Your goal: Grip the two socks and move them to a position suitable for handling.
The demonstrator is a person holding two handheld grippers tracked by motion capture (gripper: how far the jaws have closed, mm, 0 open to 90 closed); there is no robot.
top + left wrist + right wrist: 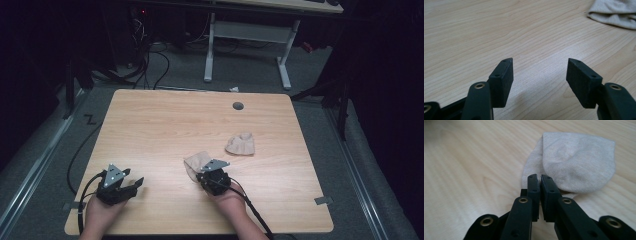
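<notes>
At the near edge of the table (150, 125), two hands come in. The left gripper (131, 184) rests near the left corner, jaws spread wide over bare pale wood. The right gripper (540, 180) sits near the middle, jaws pinched on the edge of a beige sock (574, 165), which lies flat just beyond it. A second sock (241, 144) lies crumpled farther right, well apart from the first. Toward the far edge is a round grey grommet (238, 106). Beyond the table, grey carpet (240, 70), black cables (155, 60) and a white desk frame (247, 32) stand in a dark room.
</notes>
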